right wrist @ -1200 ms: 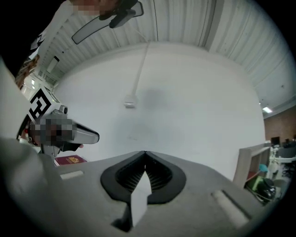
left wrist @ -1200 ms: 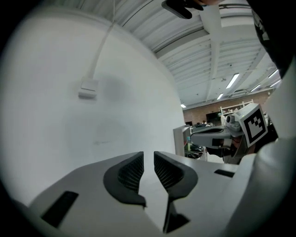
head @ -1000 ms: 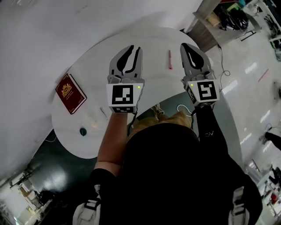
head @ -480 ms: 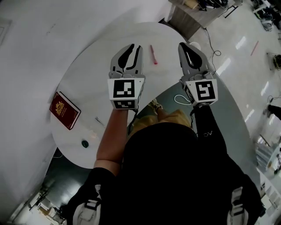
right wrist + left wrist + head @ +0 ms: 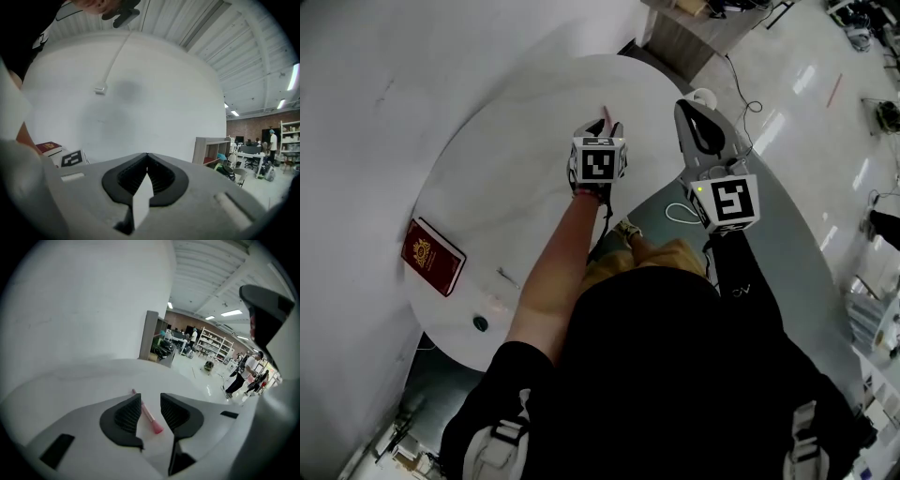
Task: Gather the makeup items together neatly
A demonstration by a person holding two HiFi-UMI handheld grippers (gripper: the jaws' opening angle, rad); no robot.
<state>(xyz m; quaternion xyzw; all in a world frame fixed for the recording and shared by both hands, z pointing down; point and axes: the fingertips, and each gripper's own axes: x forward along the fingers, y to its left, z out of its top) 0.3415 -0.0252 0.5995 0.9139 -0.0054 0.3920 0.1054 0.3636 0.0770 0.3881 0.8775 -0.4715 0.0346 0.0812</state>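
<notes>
Now your left gripper, jaws just opening, straddles the pink pen ungripped; centre it before closing. Your right gripper is closed, empty.

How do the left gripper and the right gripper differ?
The left gripper's jaws have just been opening and stand apart, the pink makeup pencil between them; the right gripper's jaws are shut, empty. The left gripper points down; the right gripper is nearly level. Both bear marker cubes.

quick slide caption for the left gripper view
Left tool over the white table, jaws just opened and apart, a pink makeup pencil lying between them, not gripped.
</notes>
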